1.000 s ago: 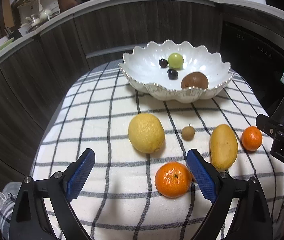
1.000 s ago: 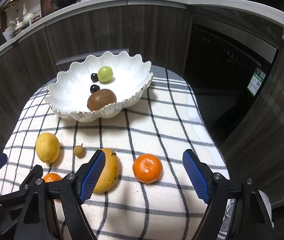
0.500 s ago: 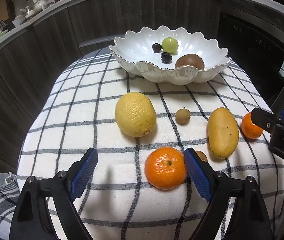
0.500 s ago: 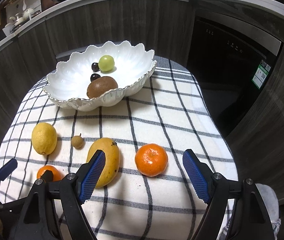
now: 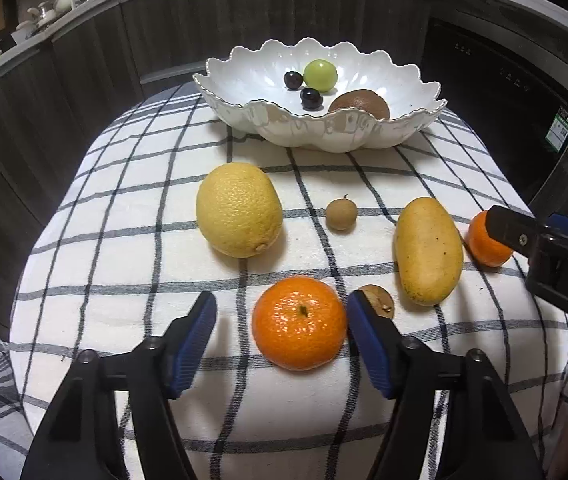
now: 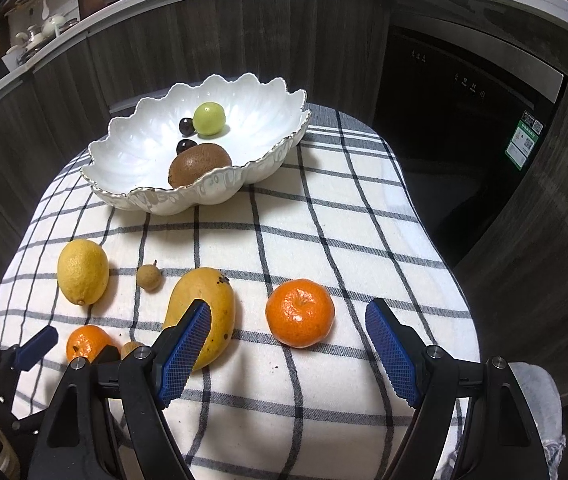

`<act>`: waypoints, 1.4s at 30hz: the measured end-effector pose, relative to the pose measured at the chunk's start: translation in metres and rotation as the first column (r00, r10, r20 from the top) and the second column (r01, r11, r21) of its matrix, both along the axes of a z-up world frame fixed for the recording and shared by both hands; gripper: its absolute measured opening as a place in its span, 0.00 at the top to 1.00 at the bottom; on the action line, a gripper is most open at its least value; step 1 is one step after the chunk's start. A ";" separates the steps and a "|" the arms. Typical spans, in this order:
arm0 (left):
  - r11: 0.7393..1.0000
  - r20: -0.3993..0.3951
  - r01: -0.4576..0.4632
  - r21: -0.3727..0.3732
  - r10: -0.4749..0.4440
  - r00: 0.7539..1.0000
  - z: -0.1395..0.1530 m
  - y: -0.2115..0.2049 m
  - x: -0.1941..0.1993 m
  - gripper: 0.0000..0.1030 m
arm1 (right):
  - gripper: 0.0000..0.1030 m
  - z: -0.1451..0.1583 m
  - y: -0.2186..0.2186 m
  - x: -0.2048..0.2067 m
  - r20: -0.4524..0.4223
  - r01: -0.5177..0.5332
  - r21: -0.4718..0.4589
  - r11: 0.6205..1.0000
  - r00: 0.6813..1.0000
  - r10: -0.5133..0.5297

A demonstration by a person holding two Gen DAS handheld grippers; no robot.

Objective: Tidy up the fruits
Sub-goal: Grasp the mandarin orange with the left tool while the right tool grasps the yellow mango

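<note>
Left gripper (image 5: 282, 320), blue-padded black tongs, closing around a round orange mandarin (image 5: 299, 322) on the checked white cloth (image 5: 124, 240); the right-hand pad is at the fruit's side, the other pad apart from it. Behind that pad, a small brown longan (image 5: 380, 300). Right gripper (image 6: 288, 344), tongs spread, nothing pinched, hovers before a second orange mandarin (image 6: 300, 312), its left pad in front of the yellow oblong mango (image 6: 204, 304). A large yellow lemon (image 5: 239, 209) and another small brown longan (image 5: 341, 213) lie farther back. The scalloped white ceramic bowl (image 5: 324, 132) holds a brown kiwi (image 5: 360, 104), a green grape (image 5: 320, 75) and two dark cherries (image 5: 311, 98).
</note>
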State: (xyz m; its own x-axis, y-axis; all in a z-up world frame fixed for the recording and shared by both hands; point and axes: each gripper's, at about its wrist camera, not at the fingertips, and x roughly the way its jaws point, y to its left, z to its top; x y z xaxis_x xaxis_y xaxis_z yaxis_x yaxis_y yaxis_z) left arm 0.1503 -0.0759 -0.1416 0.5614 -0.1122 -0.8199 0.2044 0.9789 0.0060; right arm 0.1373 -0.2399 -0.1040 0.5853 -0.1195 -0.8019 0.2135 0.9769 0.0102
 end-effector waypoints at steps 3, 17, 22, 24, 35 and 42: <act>1.000 -0.001 0.024 -0.011 -0.024 1.000 0.001 -0.003 -0.002 0.53 | 0.22 -0.001 -0.001 0.000 -0.003 0.002 0.012 1.000 1.000 -0.002; 1.000 0.019 -0.023 0.007 0.023 1.000 0.009 0.017 0.001 0.55 | 0.22 0.002 0.016 0.005 -0.006 -0.036 -0.003 0.999 0.999 0.036; 0.998 0.032 -0.057 0.005 0.057 0.998 0.014 0.030 0.004 0.55 | 0.22 0.002 0.030 0.011 -0.009 -0.066 -0.008 0.998 0.998 0.066; 0.998 0.035 -0.067 0.000 0.067 0.997 0.016 0.034 0.004 0.55 | 0.22 0.001 0.034 0.013 -0.011 -0.074 -0.011 0.997 0.997 0.074; 0.994 0.056 -0.111 -0.002 0.111 0.992 0.019 0.049 0.012 0.55 | 0.23 -0.020 0.050 0.029 -0.071 -0.097 0.004 0.995 0.993 0.097; 0.992 0.054 -0.123 -0.005 0.123 0.991 0.018 0.054 0.015 0.55 | 0.27 -0.033 0.051 0.039 -0.108 -0.086 0.008 0.996 0.990 0.087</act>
